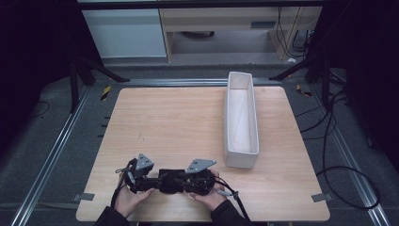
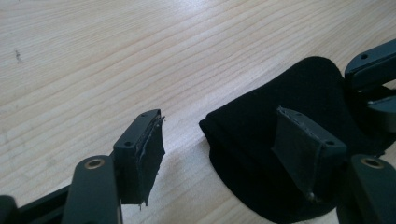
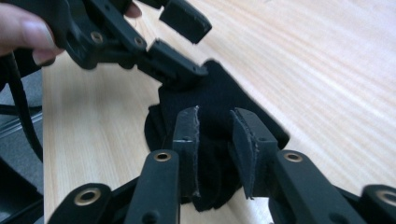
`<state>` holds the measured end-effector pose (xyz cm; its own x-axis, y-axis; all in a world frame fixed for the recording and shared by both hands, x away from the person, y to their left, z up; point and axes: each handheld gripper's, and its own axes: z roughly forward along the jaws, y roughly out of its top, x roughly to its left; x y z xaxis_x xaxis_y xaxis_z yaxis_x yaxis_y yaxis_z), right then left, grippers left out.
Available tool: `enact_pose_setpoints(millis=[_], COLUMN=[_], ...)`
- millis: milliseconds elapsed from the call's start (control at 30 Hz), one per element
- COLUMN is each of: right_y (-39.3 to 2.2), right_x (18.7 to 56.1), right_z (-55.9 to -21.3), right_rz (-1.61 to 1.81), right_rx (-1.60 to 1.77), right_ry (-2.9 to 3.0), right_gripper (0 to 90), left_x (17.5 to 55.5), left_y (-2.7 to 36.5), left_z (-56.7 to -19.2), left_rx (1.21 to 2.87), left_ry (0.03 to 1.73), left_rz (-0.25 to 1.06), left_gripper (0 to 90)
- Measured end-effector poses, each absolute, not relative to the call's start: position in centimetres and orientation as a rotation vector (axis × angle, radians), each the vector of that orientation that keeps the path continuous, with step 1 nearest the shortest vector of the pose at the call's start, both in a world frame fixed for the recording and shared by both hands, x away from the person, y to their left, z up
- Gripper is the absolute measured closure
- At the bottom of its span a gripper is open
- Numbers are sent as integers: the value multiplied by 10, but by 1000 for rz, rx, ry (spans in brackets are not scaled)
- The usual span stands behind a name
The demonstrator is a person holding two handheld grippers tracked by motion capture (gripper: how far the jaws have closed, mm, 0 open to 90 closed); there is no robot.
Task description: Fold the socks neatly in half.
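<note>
Cloth (image 3: pixel 219 107), black and folded, lies at the table's (image 1: pixel 188 117) near edge between both tools. Right gripper (image 3: pixel 215 140) straddles one end, jaws parted, not pinching (probably repositioning). Left gripper (image 2: pixel 224 149) gapes wide over the other end, clearer in its own view. White box (image 1: pixel 241 117) waits beyond.

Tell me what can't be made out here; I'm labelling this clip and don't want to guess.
- What the black cloth is: bunched up in both gripper views; in the high view the grippers cover it.
- Whether the right gripper pinches the cloth: its jaws stand apart over dark folds, contact unclear.
- The white box floor nearest the person: its near wall hides it in the high view.
- The left gripper is open.
</note>
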<state>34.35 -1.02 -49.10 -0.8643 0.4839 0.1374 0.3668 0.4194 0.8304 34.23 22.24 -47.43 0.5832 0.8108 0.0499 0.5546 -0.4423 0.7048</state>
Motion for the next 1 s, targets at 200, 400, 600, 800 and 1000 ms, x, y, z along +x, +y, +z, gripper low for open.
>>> enact_pose_setpoints(millis=[200,400,600,800,1000], right_y=[-16,-19,-9,-15,-16], right_x=[340,351,355,340,337], right_z=[-490,-469,-482,-499,-499], right_rz=[1483,1531,1405,1424,1397], right_rx=[780,814,814,809,786], right_ry=[2544,2455,2524,2541,2545], right_gripper=[626,656,667,648,623], left_x=[338,338,337,338,336], left_y=[221,222,222,219,221], left_z=[-474,-475,-475,-477,-473], left_rx=[2169,2162,2160,2161,2113], left_ry=[1085,1096,1099,1095,1112], left_rz=[522,516,520,511,496], left_gripper=[324,312,309,305,312])
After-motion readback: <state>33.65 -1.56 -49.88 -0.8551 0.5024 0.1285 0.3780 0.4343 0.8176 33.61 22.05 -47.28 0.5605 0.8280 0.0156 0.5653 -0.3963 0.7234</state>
